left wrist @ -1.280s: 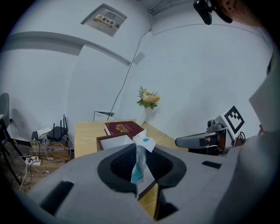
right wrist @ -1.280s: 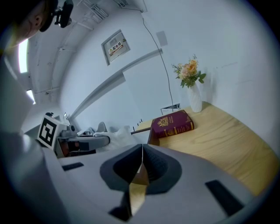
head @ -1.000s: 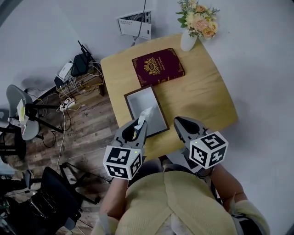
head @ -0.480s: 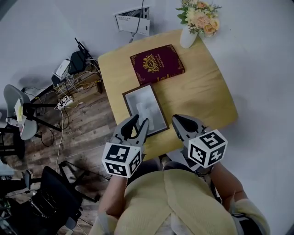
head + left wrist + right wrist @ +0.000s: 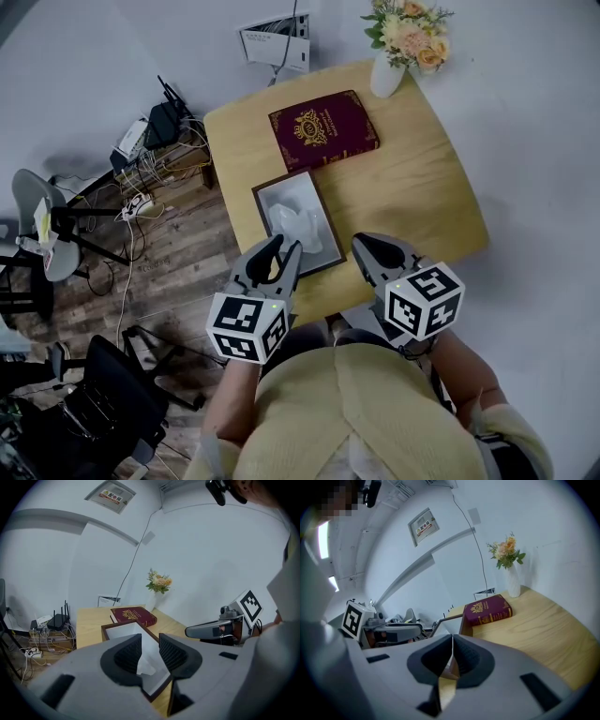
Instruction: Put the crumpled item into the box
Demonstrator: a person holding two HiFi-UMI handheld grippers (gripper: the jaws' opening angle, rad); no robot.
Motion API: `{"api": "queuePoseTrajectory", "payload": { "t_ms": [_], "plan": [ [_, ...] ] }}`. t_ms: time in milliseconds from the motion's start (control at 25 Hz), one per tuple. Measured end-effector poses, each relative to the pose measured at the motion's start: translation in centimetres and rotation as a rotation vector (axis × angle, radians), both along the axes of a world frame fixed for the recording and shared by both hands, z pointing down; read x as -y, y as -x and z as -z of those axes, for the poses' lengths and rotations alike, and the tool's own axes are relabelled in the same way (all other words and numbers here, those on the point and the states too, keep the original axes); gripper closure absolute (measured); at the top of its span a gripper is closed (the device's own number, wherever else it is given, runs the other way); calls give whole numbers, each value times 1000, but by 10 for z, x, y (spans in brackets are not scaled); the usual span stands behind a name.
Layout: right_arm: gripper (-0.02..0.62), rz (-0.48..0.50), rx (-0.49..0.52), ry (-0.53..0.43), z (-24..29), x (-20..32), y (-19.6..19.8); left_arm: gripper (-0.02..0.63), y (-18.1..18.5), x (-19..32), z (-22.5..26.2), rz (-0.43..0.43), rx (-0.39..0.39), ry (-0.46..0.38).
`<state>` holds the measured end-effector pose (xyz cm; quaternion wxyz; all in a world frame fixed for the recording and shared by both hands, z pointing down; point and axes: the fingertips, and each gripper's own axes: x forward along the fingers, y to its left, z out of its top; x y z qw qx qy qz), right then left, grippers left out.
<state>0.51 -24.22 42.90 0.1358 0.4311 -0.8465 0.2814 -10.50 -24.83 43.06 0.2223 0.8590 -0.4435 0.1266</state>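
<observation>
A shallow dark-framed box with a white inside lies on the wooden table, near its front left edge. The crumpled white item rests inside it. My left gripper hovers open just short of the box's near end, with nothing between its jaws. In the left gripper view the crumpled item shows through the gap of the left gripper, down in the box. My right gripper stands shut and empty to the right of the box; in its own view the right gripper has its jaws pressed together.
A dark red book lies behind the box. A white vase of flowers stands at the table's far corner. Left of the table are a router and cables on the floor, and chairs.
One second ago my left gripper held the crumpled item over the box. It opened, and the item now lies in the box. The right gripper stayed put.
</observation>
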Motion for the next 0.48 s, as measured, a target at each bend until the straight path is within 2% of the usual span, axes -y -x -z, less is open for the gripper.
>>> {"api": "queuePoseTrajectory", "payload": {
  "t_ms": [360, 480],
  "plan": [
    [566, 29, 2, -13, 3, -6, 3, 517, 8, -11, 4, 49, -4, -7],
    [566, 39, 3, -16, 4, -10, 3, 531, 10, -16, 7, 67, -27, -7]
  ]
}}
